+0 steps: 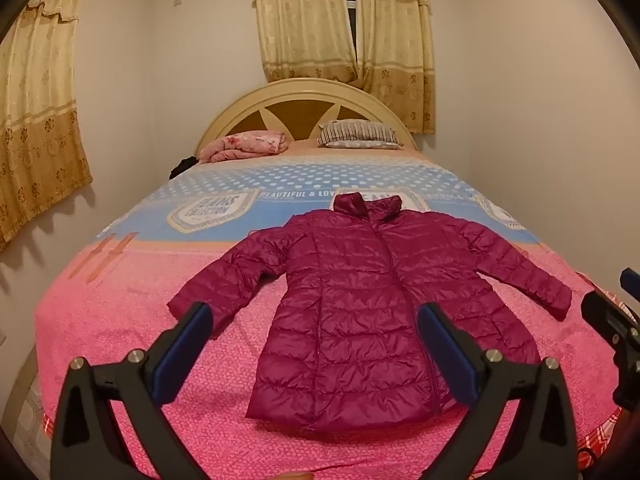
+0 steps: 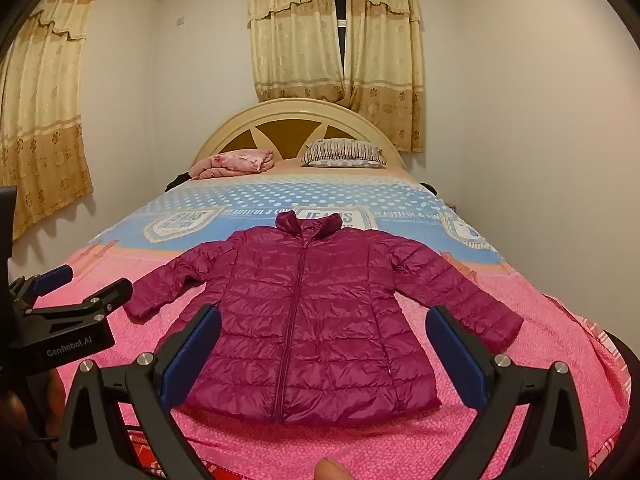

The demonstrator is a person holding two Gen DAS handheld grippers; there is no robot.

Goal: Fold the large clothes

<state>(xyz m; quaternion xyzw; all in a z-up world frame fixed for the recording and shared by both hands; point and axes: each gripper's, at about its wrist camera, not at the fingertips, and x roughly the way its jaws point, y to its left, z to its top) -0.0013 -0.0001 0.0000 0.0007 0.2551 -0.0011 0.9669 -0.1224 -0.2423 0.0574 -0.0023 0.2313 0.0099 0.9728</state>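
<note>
Both claws are held wide apart, nothing gripped: the left gripper [image 1: 316, 316] and the right gripper [image 2: 324, 318], each with two blue-padded fingers [image 1: 188, 344] on black frames, poised above the near end of the bed [image 1: 100, 320]. One quilted, glossy magenta jacket [image 1: 360, 280] is laid flat on the pink-and-blue blanket, zipped, sleeves spread. Beyond it, one striped pillow [image 1: 360, 134], one folded pink floral blanket [image 1: 244, 144] and a rounded cream headboard [image 1: 304, 92] are seen.
</note>
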